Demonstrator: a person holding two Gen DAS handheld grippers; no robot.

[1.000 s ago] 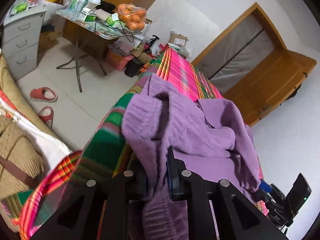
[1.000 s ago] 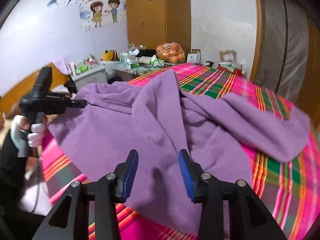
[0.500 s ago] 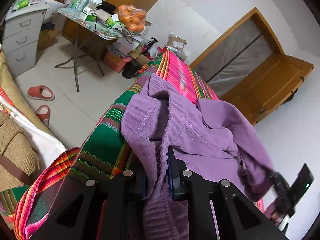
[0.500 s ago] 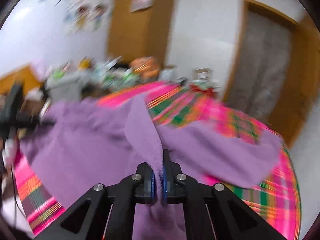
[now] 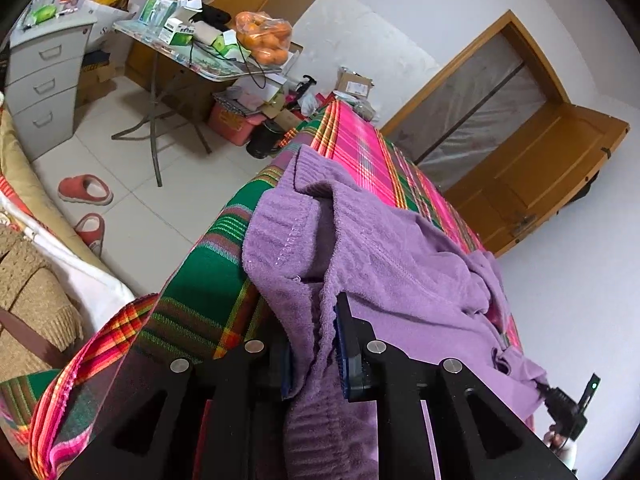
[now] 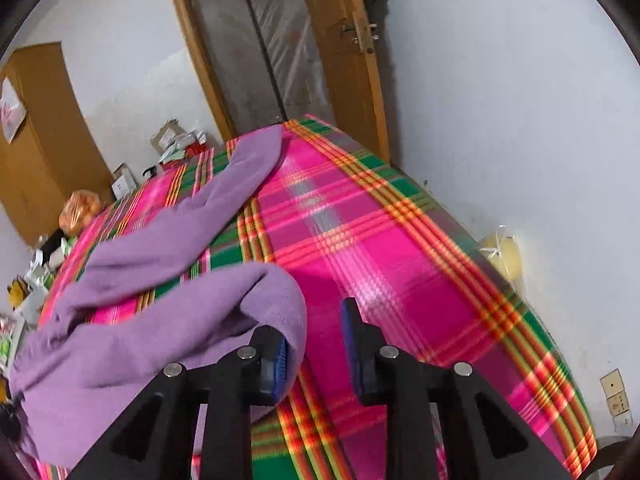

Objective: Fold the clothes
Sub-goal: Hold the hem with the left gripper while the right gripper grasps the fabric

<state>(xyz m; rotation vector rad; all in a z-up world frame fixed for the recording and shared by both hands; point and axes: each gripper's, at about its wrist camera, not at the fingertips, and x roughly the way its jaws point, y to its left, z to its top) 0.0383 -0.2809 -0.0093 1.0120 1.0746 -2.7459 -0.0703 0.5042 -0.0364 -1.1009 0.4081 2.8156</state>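
Spreading step: left tongs [image 5: 316, 344] clenched on the fuzzy purple knit garment [image 5: 392, 264]. Right tongs [image 6: 314, 344] opening, fabric beside one pad, ungripped; next, regrip a far edge on the pink-green plaid bed [image 6: 380, 240].

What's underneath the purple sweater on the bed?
Under the purple sweater lies the pink and green plaid blanket, visible all around it and through the gap between its sleeves. Whatever sits below the bunched middle is covered, so that cannot be seen.

Left hand-held gripper [image 5: 314, 346]: angled down, jaws nearly closed, pads clamped on a bunch of purple garment [image 5: 384, 264]. Right hand-held gripper [image 6: 314, 346]: angled down, jaws opening, gap between pads clear; left pad just touches the garment's edge. Its body is visible far right in the left wrist view.
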